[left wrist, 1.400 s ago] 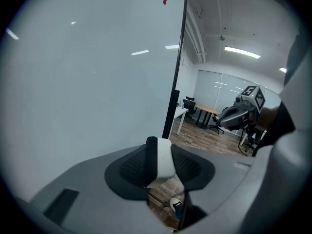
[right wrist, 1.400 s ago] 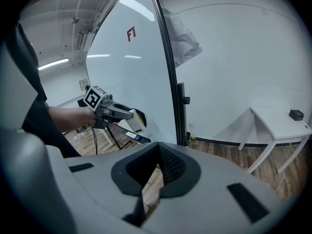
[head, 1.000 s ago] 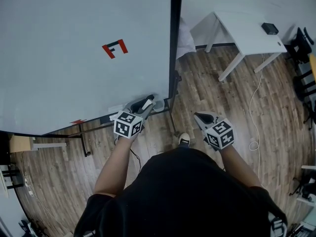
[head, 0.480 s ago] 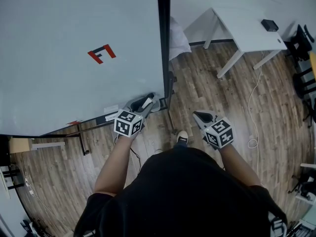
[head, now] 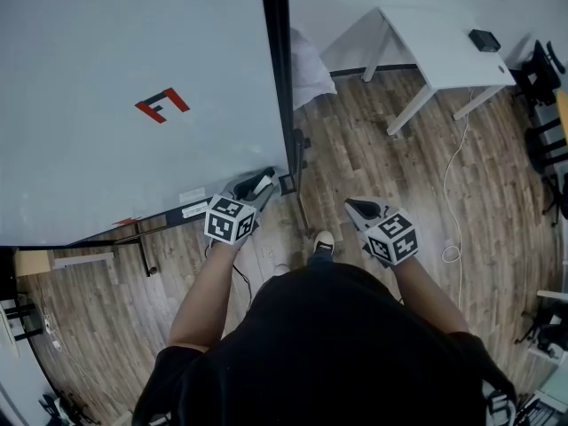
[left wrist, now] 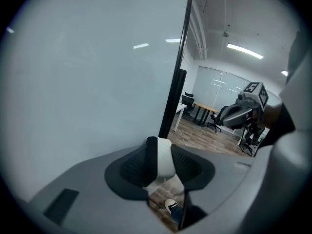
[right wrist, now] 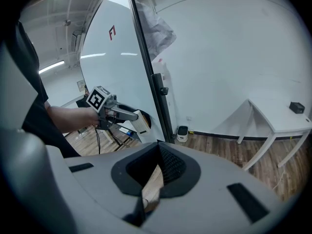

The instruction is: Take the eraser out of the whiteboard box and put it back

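Note:
A white eraser (head: 264, 183) with a dark edge sits between the jaws of my left gripper (head: 259, 185), which is shut on it. In the left gripper view the eraser (left wrist: 164, 159) stands upright between the pads, close in front of the whiteboard (left wrist: 87, 82). The gripper hovers at the lower right corner of the whiteboard (head: 133, 60), just above its dark bottom ledge (head: 177, 214). The right gripper view shows the left gripper (right wrist: 127, 116) gripping the eraser (right wrist: 141, 123) from the side. My right gripper (head: 356, 208) hangs over the floor to the right, shut and holding nothing.
The board's black frame post (head: 277, 78) runs down beside the left gripper. A white table (head: 444, 51) with a small black object (head: 485, 45) stands at the back right. A cable (head: 454, 193) loops on the wooden floor. The person's shoe (head: 323, 240) is between the grippers.
The whiteboard and its post have slid leftward in the head view. Both grippers keep nearly the same places in the picture, the left one still closed on the eraser.

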{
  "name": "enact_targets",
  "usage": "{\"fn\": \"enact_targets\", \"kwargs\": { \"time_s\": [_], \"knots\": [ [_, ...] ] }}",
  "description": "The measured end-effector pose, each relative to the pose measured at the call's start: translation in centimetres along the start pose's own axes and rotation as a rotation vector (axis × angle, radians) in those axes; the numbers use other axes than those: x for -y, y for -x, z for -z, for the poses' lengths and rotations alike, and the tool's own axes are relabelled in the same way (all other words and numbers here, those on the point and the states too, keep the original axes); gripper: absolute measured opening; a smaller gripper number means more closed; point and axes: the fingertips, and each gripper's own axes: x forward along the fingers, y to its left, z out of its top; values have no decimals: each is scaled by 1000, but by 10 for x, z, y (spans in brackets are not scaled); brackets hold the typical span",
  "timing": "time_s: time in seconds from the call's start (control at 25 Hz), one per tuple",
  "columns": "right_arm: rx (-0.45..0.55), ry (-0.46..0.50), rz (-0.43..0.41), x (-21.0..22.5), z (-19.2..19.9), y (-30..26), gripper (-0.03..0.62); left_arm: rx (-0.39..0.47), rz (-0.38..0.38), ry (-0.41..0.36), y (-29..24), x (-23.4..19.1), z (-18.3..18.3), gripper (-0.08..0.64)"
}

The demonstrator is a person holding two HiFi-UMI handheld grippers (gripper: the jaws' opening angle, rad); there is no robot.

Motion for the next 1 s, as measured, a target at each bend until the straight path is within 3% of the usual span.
{"fn": "enact_targets", "kwargs": {
  "time_s": [1.0],
  "knots": [
    [-49, 2, -26, 26, 6, -18, -5, -93, -20, 48, -40, -13, 46, 155]
  ]
}}
